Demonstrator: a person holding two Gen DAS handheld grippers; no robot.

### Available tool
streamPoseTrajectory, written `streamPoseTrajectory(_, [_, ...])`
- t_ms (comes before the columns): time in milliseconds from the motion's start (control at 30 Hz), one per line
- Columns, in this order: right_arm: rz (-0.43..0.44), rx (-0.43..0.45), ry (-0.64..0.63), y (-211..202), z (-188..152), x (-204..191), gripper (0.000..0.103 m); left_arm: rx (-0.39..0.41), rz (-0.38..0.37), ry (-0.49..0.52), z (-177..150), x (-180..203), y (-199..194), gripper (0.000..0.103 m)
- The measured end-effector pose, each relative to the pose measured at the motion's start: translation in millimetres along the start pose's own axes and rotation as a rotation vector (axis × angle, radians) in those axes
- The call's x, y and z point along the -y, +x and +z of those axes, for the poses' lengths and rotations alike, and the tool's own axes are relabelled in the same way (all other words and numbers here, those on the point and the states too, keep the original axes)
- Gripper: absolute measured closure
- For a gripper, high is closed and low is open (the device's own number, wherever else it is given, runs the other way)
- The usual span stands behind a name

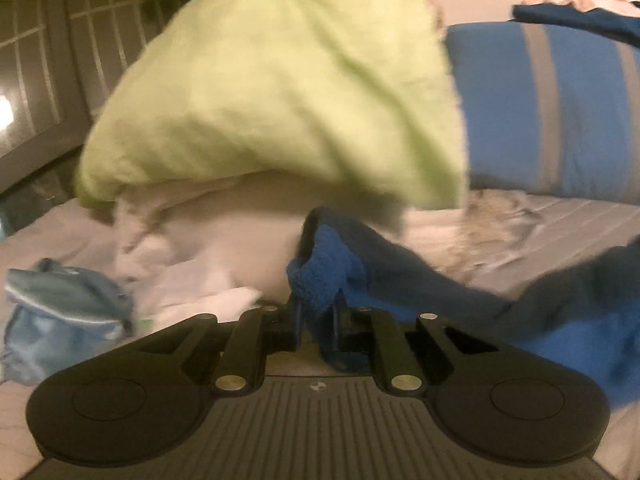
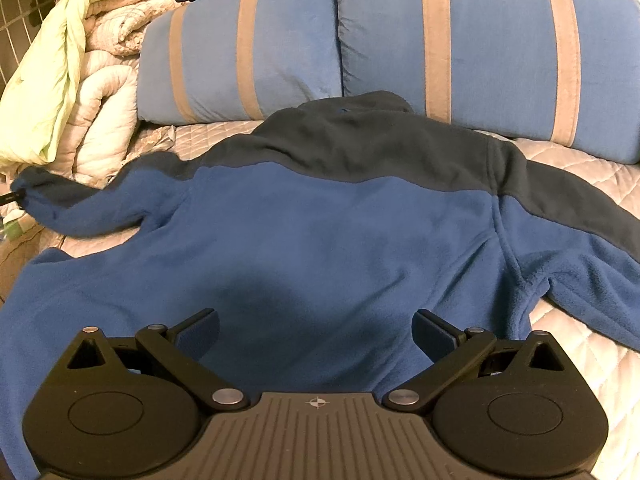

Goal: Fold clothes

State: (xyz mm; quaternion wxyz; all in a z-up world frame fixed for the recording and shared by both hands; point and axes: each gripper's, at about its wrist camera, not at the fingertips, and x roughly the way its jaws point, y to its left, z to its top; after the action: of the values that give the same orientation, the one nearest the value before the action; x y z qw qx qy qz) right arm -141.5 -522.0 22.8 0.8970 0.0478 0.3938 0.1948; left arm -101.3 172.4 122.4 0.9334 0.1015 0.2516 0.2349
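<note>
While the left gripper (image 1: 318,300) is clamped on the cuff of the fleece jacket (image 2: 320,240), jaws narrow w/ blue pile bunched between them, the right gripper (image 2: 316,332) is held w/ jaws wide, nothing gripped. The jacket is spread flat on the quilted bed cover (image 2: 580,184) directly ahead of and under the right jaws, collar toward the striped pillows (image 2: 460,40) beyond; its left sleeve (image 2: 80,208) is stretched out to the left, where the cuff is pinched.

Risks, as judged: only a small bit of cuff appears to be held, so a fast pull could slip it out. If the sleeve is dragged rather than lifted, the body is likely to be shifted & wrinkled, since it is not pinned by the right jaws. The green blanket (image 1: 280,92) & white bedding beyond the left jaws could be snagged. The left view is blurred, so grip depth can't be confirmed.

No containers are seen; a light-blue garment (image 1: 64,304) lies loose left of the left jaws.
</note>
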Motion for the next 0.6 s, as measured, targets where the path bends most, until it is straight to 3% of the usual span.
streamPoseTrajectory(133, [0.003, -0.002, 0.003, 0, 0, 0, 0.001, -0.018, 0.064, 0.002, -12, -19, 3, 0.089])
streamPoseTrajectory(400, [-0.003, 0.001, 0.001, 0, -1, 1, 0.001, -0.16, 0.09, -0.035, -46, -13, 31, 0.085])
streamPoseTrajectory(500, [-0.009, 0.0, -0.004, -1, -2, 0, 0.001, -0.191, 0.081, -0.069, -55, -17, 35, 0.079])
streamPoseTrajectory(567, [-0.012, 0.0, -0.007, -1, -2, -1, 0.001, -0.198, 0.095, -0.092, -56, -22, 34, 0.064])
streamPoseTrajectory(600, [-0.011, 0.0, -0.006, -1, -2, 0, 0.001, -0.188, 0.109, -0.104, -56, -28, 31, 0.062])
